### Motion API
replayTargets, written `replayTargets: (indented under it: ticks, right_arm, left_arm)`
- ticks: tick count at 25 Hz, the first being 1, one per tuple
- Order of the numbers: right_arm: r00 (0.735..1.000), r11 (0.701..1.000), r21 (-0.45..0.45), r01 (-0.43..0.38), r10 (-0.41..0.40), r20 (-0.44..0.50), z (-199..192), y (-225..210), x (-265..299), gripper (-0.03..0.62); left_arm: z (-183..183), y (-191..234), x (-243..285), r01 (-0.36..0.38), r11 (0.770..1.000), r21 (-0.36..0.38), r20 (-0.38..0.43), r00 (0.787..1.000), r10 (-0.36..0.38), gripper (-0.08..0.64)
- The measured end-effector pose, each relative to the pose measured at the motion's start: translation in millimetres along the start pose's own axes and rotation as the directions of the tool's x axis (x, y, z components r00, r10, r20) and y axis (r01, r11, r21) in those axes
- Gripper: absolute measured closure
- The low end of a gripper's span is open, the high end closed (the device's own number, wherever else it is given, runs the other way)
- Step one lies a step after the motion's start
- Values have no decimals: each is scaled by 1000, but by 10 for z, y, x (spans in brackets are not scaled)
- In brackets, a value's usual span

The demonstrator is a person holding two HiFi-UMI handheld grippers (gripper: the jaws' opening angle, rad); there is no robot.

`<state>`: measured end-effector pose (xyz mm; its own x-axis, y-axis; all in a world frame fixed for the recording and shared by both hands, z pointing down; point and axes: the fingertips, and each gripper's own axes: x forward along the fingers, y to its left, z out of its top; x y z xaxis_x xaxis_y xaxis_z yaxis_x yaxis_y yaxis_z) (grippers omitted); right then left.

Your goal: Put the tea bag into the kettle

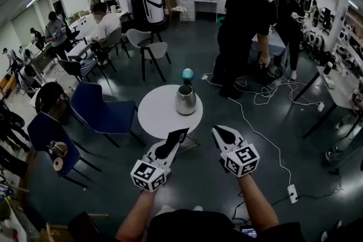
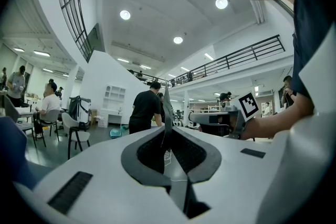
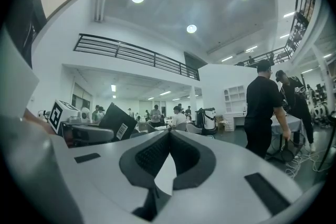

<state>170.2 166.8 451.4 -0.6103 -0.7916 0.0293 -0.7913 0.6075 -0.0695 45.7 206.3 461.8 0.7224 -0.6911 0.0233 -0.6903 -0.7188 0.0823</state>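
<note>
Between left tongs (image 2: 167,127), tea bag (image 2: 166,102) edgewise; kettle (image 1: 185,100), head view only

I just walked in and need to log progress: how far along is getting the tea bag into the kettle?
Done: the left gripper has its fingers shut on the dark, flat tea bag. In hand: both grippers are held level, short of the round table; the right gripper is shut and empty. Left: carry the bag over the kettle, which stands on that table, and drop it in.
</note>
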Motion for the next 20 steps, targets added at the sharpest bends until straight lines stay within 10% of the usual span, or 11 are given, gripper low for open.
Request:
replayTargets:
  ticks: [20]
  right_arm:
    - [999,999,19,-36,36,15,21,-293,126,575]
  left_arm:
    - [-46,74,279,-39,999,-1,-5,999,39,523]
